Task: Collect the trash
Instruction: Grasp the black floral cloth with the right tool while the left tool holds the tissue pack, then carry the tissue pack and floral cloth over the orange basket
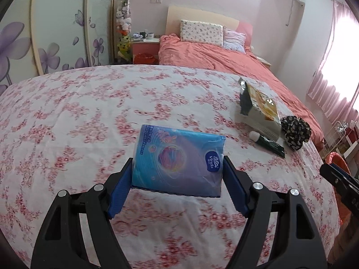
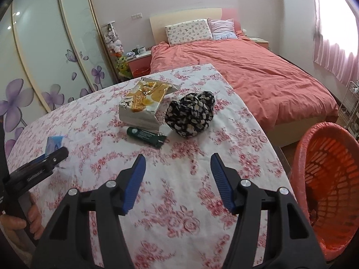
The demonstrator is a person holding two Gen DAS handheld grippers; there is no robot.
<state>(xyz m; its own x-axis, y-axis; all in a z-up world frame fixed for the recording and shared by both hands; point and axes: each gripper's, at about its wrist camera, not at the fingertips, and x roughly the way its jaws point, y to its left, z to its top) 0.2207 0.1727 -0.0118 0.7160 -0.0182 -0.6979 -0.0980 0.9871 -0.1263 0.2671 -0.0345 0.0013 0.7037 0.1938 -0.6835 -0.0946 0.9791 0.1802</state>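
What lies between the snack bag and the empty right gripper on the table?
In the right wrist view, a dark green tube lies just before the snack bag; from it to the right gripper only bare floral tablecloth shows.

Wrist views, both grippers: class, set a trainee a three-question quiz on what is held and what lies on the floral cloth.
1. True or false: the left gripper is shut on the blue tissue pack.
2. What does the right gripper hold? A) the green tube B) nothing C) the snack bag
3. Fill in: the orange basket stands past the table's ___ edge in the right wrist view.

Key
1. True: the pads press its two sides.
2. B: the green tube, the snack bag and the dark floral cloth bundle lie on the table.
3. right
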